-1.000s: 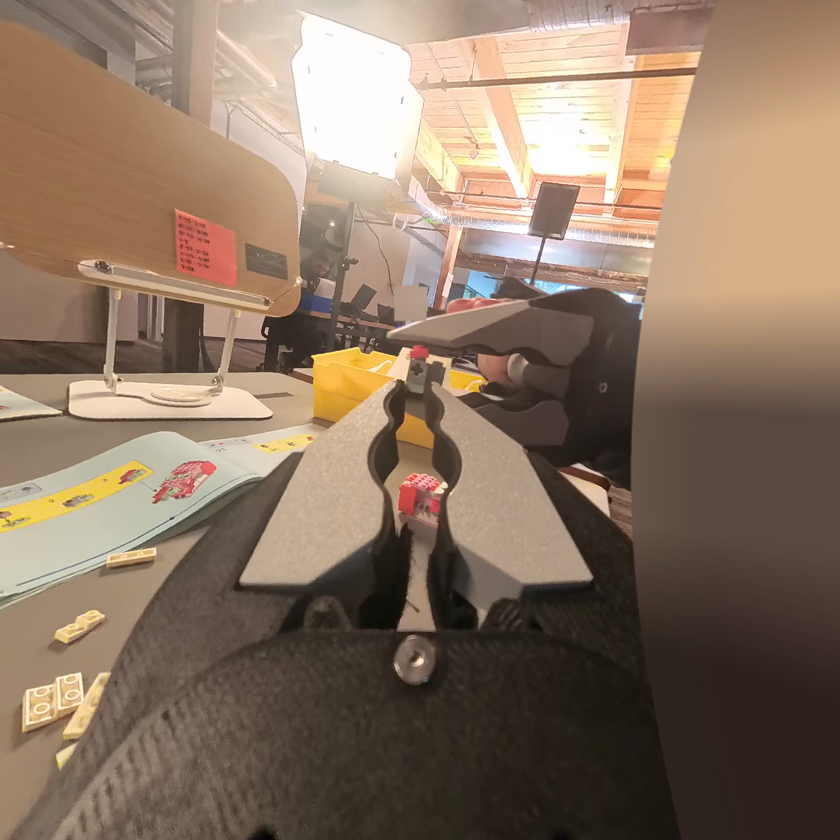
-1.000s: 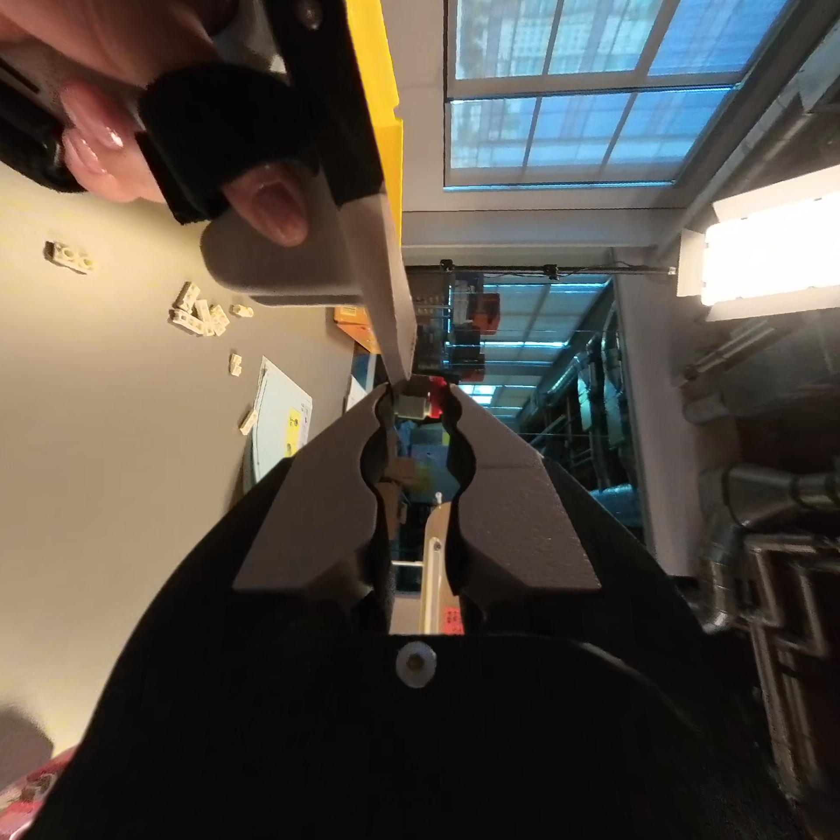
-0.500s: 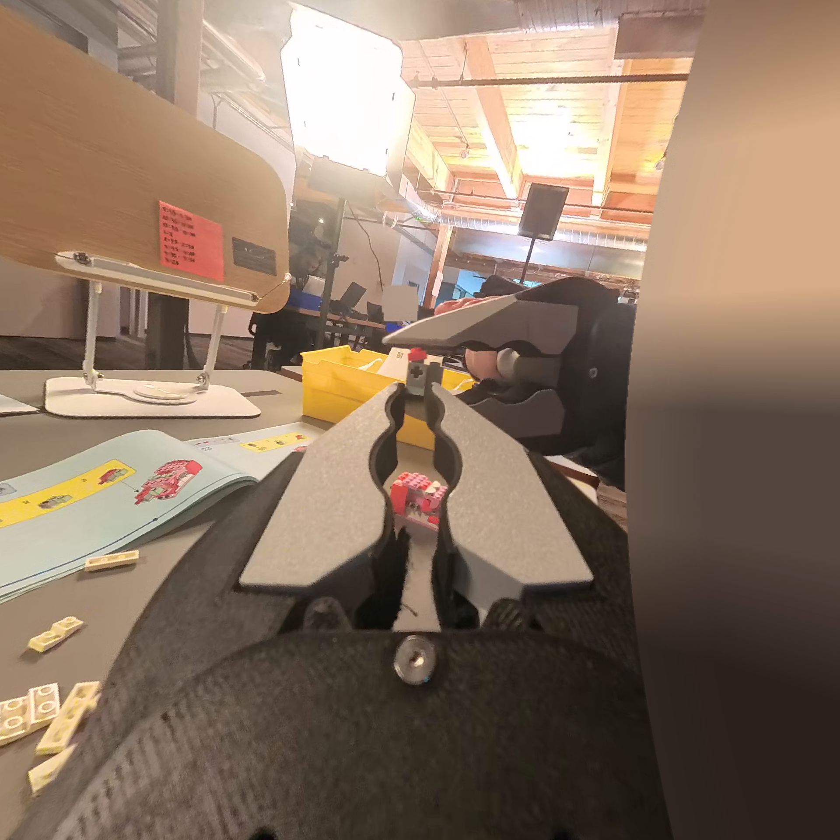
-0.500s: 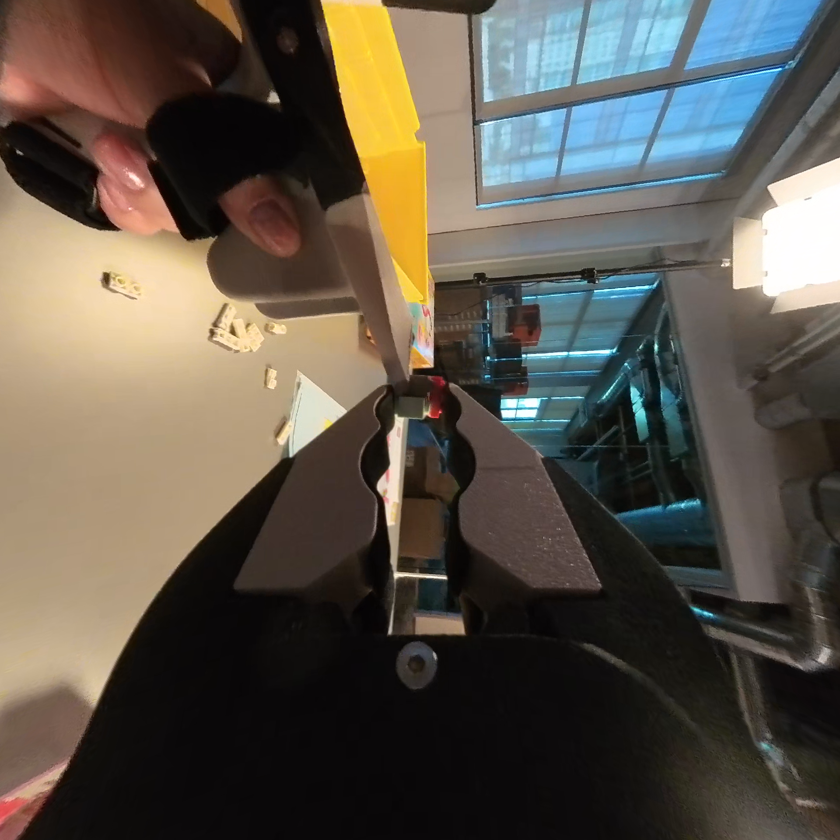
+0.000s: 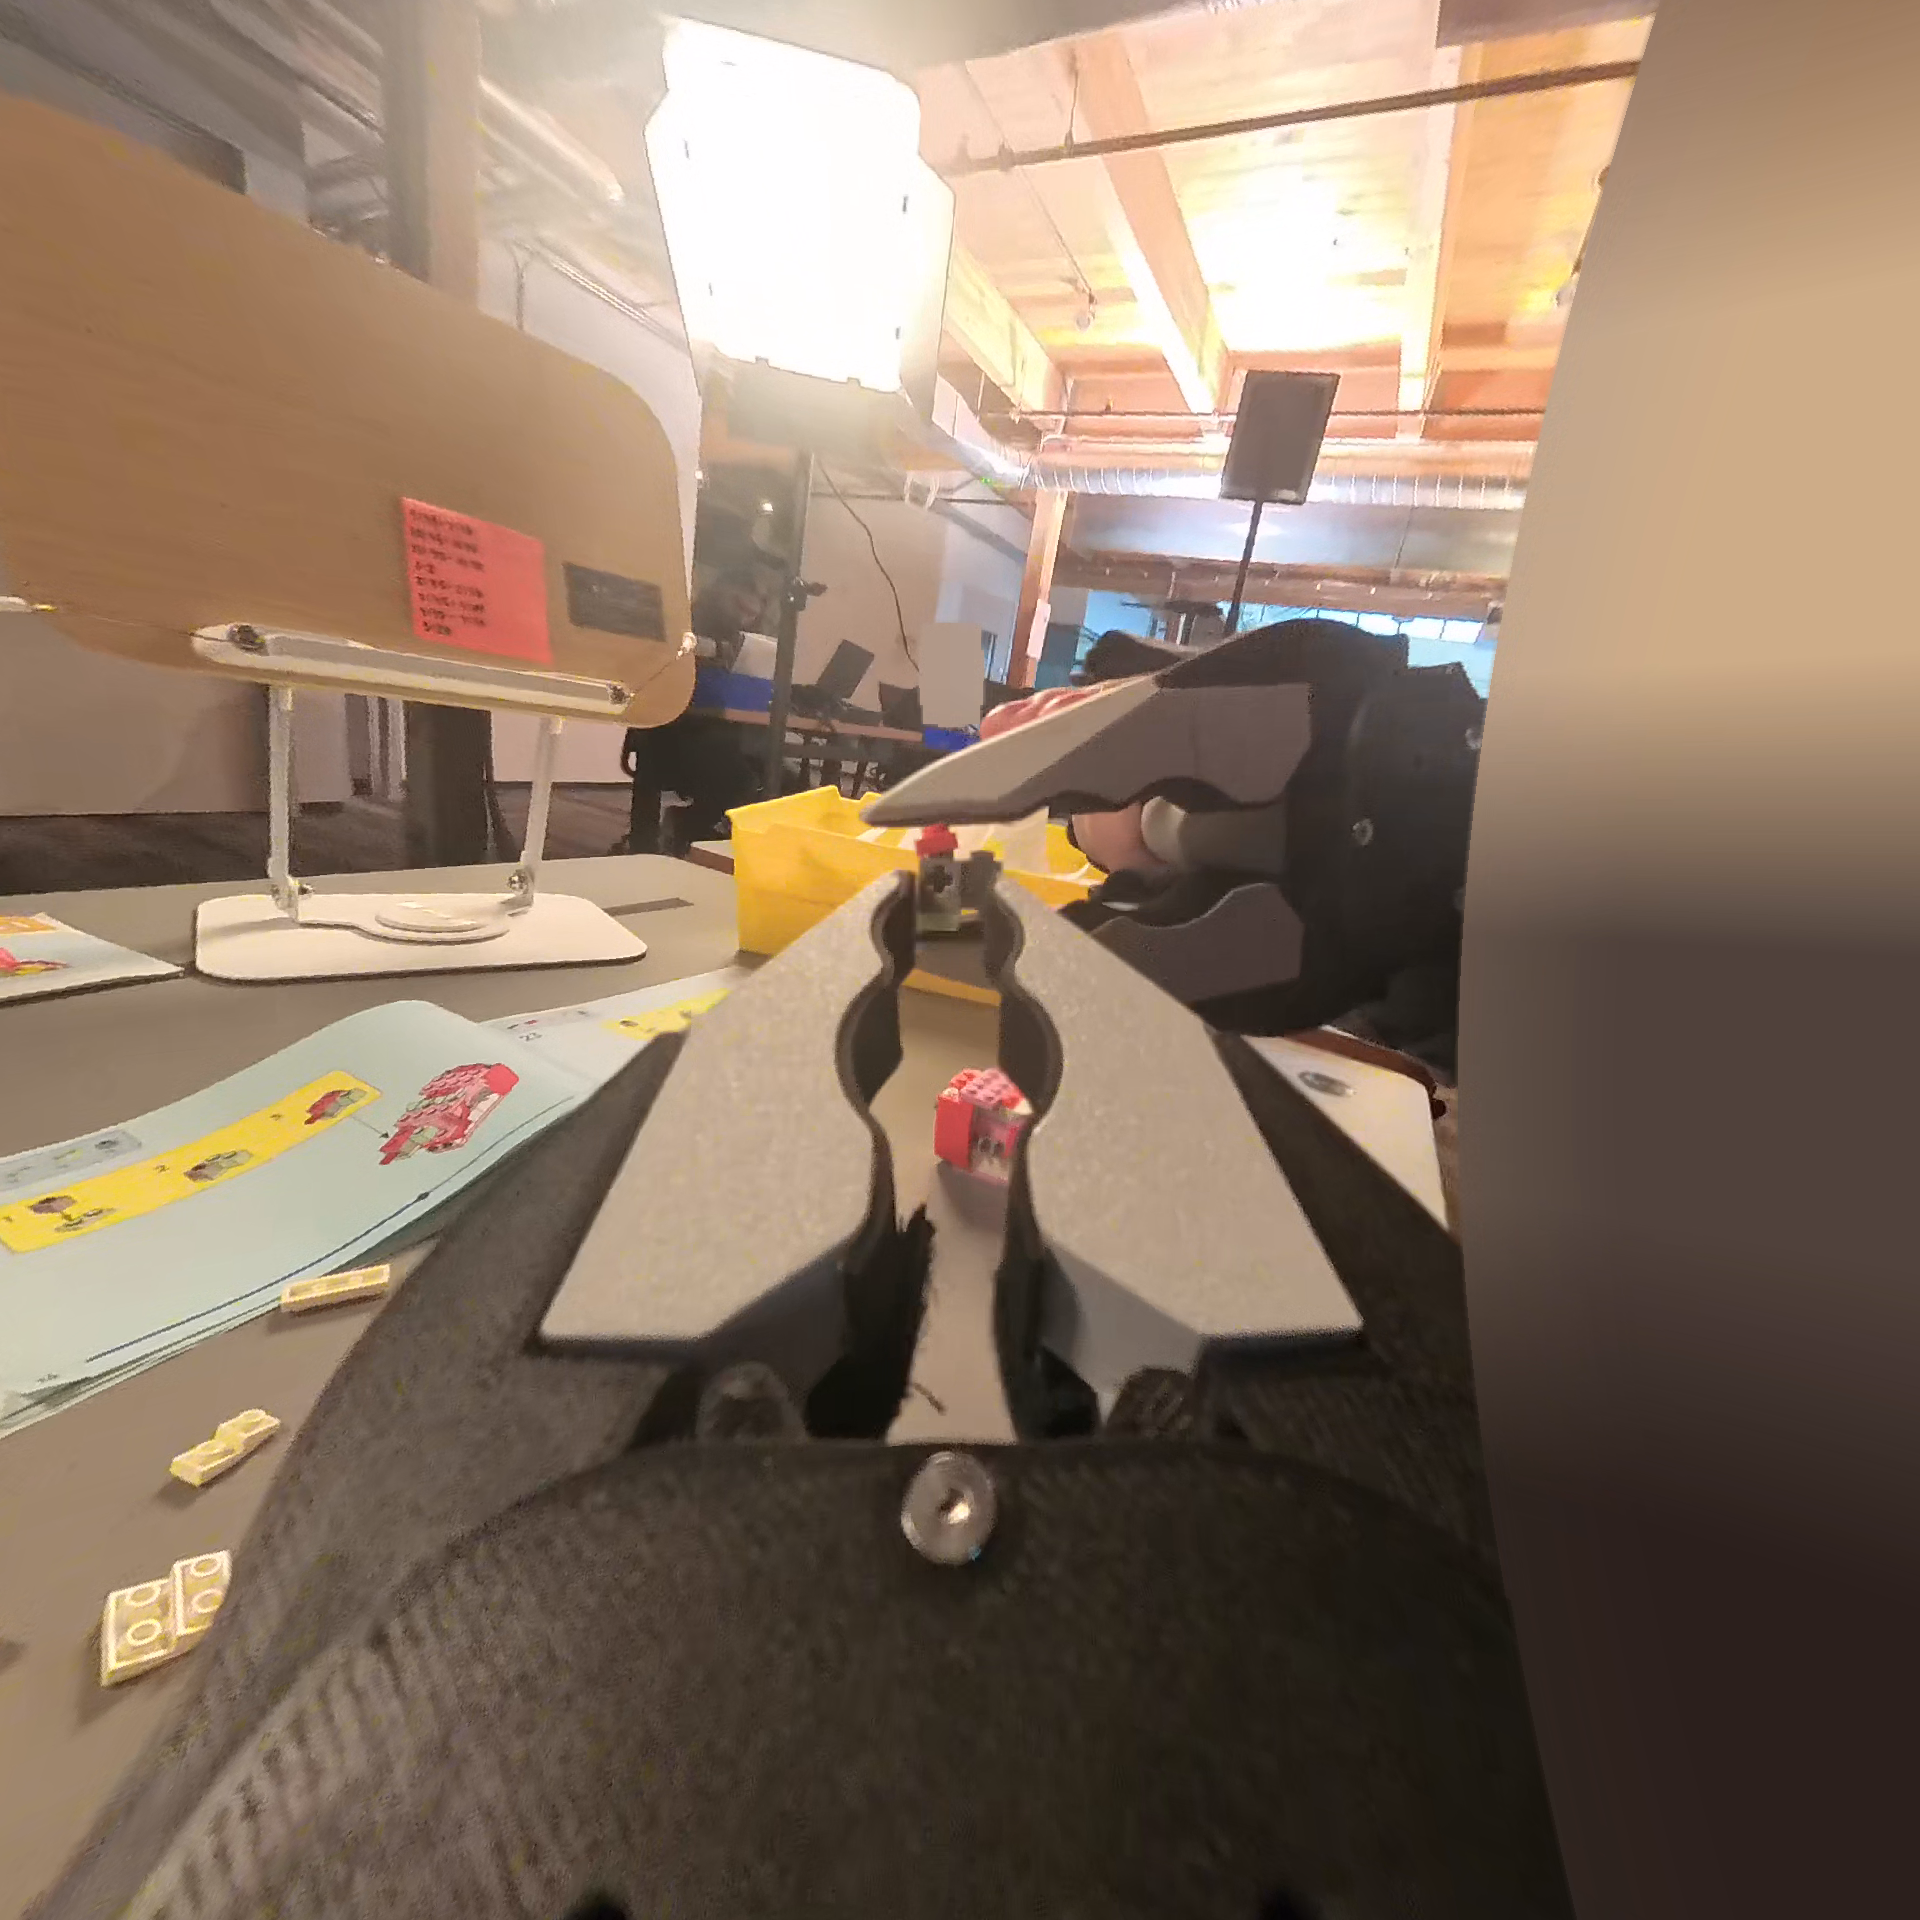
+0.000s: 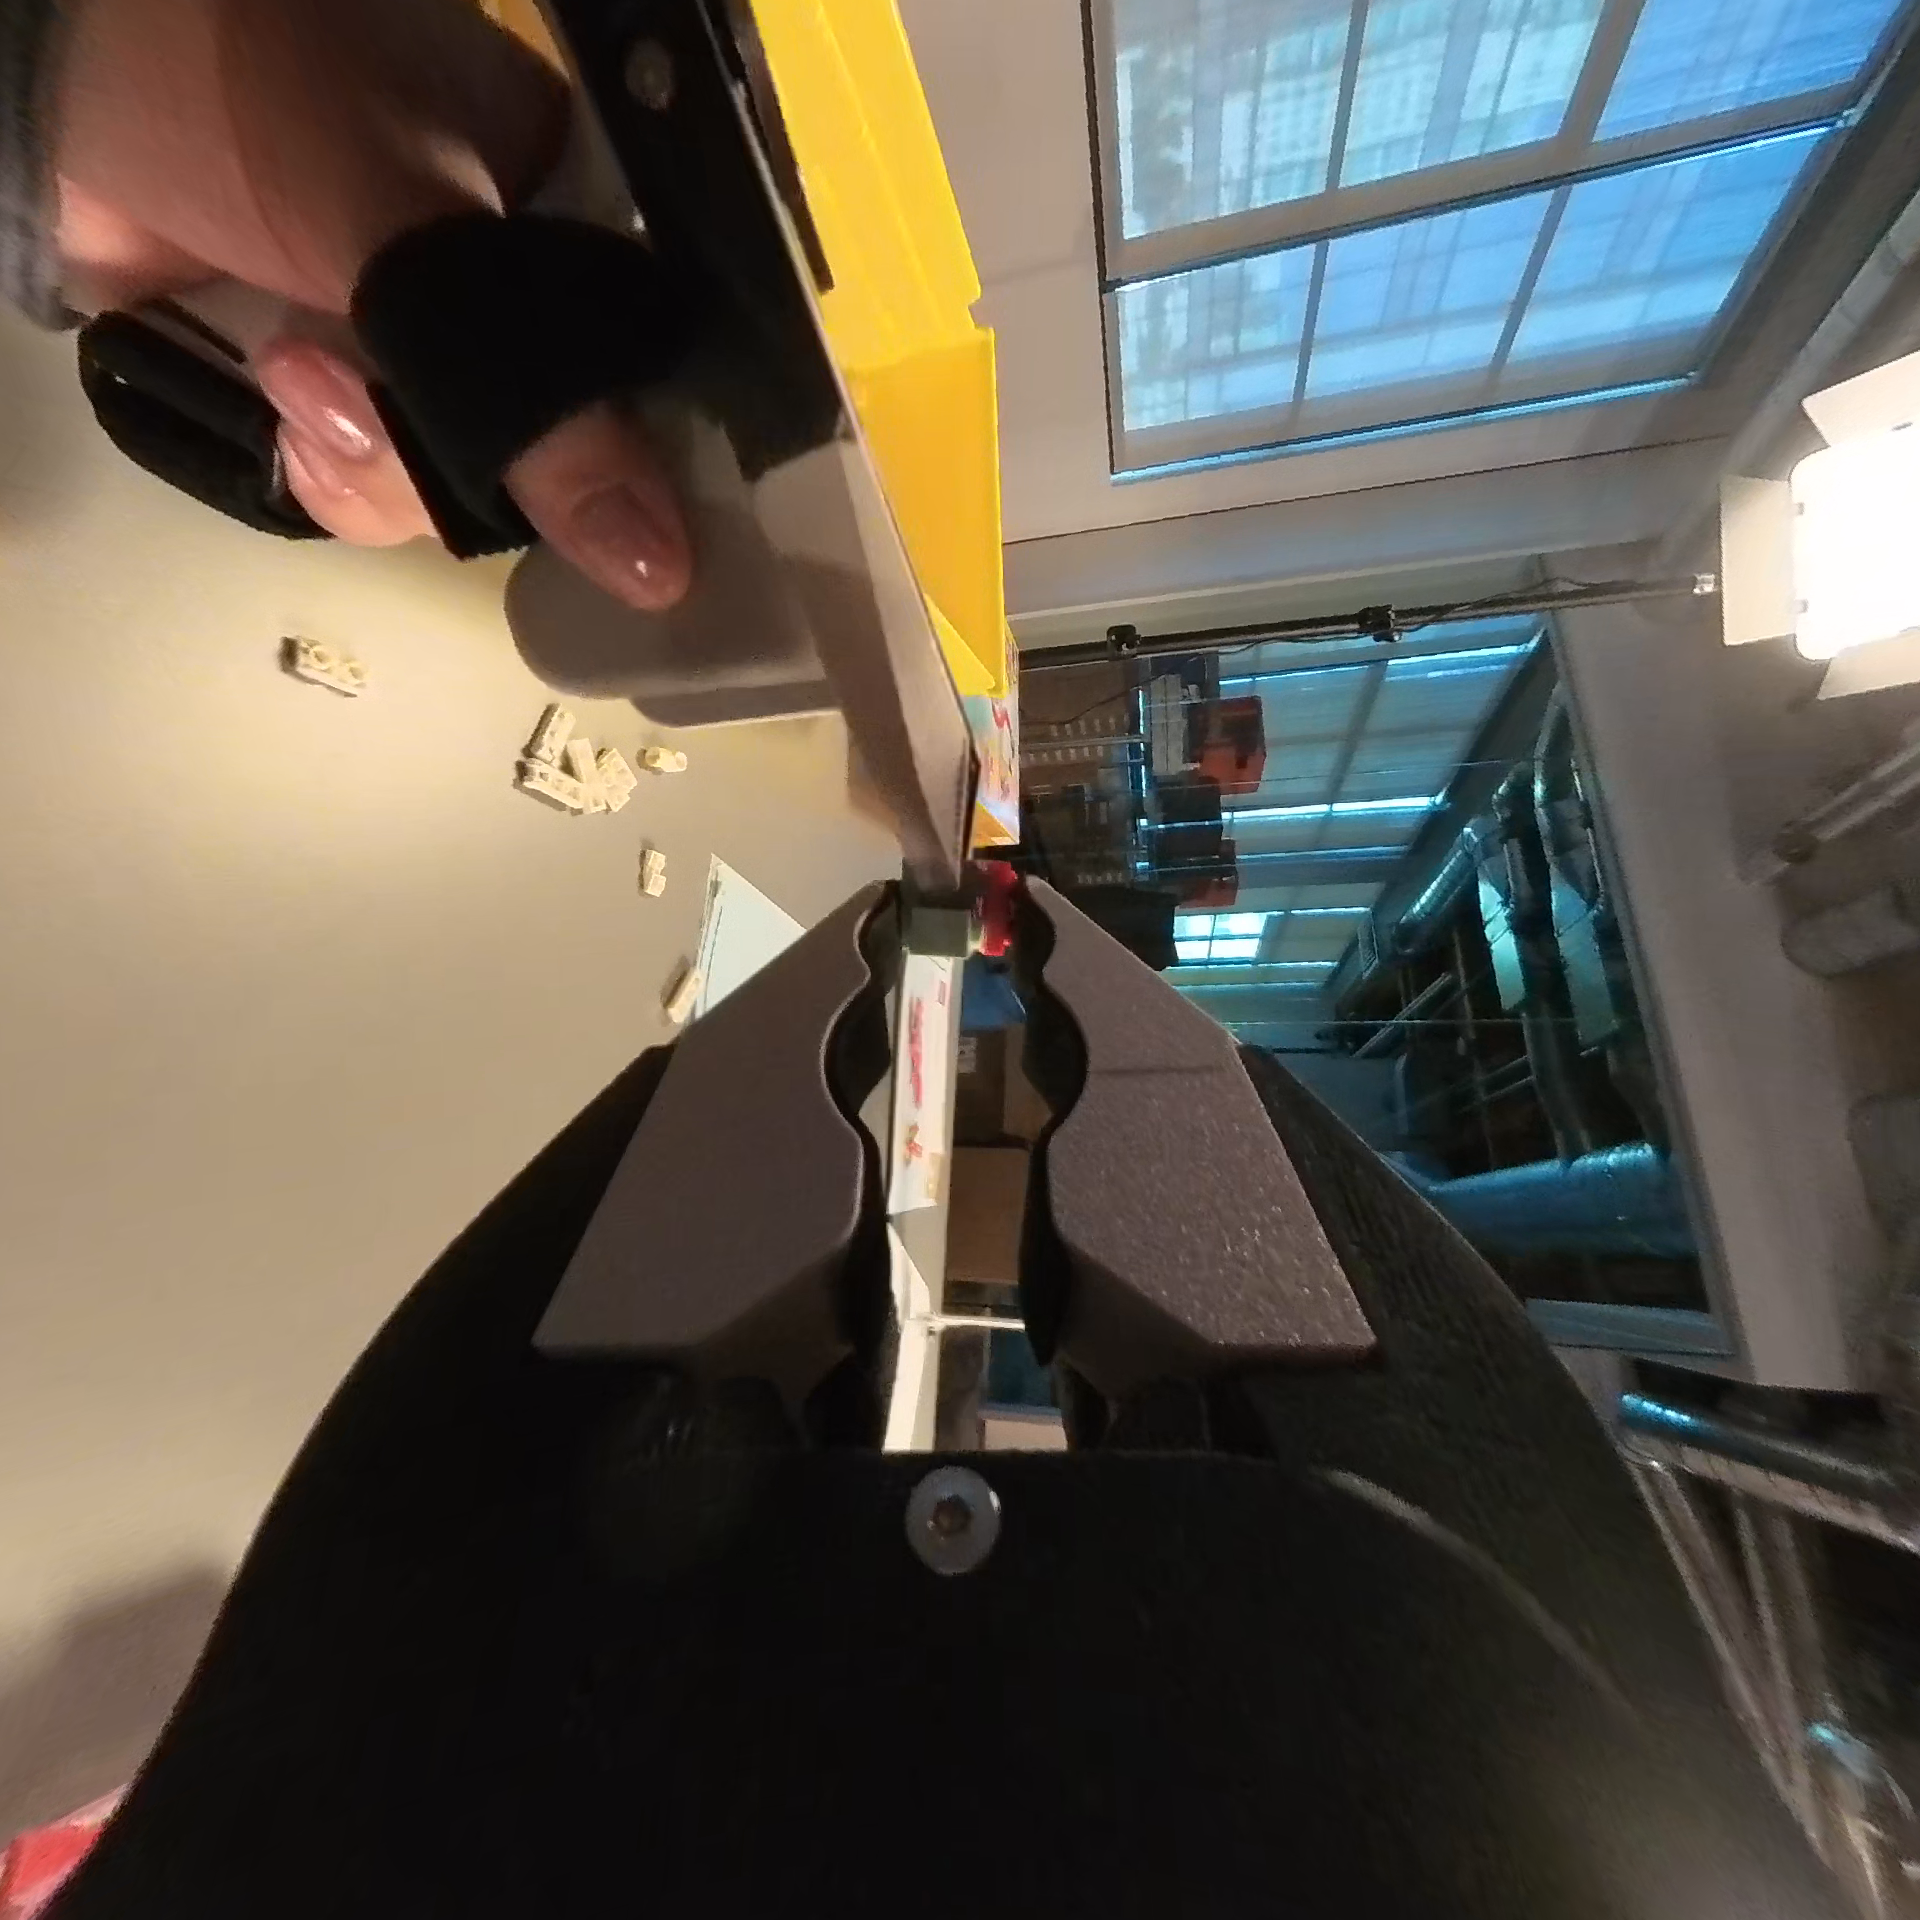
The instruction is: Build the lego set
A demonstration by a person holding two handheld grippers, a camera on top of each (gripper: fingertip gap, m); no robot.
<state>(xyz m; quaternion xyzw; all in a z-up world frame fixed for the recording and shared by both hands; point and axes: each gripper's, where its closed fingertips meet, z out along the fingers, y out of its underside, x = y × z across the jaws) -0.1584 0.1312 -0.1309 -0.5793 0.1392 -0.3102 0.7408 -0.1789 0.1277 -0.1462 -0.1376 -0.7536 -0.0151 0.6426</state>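
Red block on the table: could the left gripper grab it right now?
Probably not yet. Nothing lies over the red block, but the left gripper already has its jaws closed on a grey piece.

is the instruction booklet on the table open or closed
Open. In the left wrist view the instruction booklet lies spread on the table, its printed inner pages facing up.

Grey table (image 5: 125, 1039), open pale-blue instruction booklet (image 5: 239, 1174), cream plastic plates scattered (image 5: 166, 1621), yellow plastic bin (image 5: 800, 873), wooden board on white stand (red sticker attached) (image 5: 312, 457), small red-and-pink brick model (image 5: 977, 1127), bright studio light panel (image 5: 800, 208).
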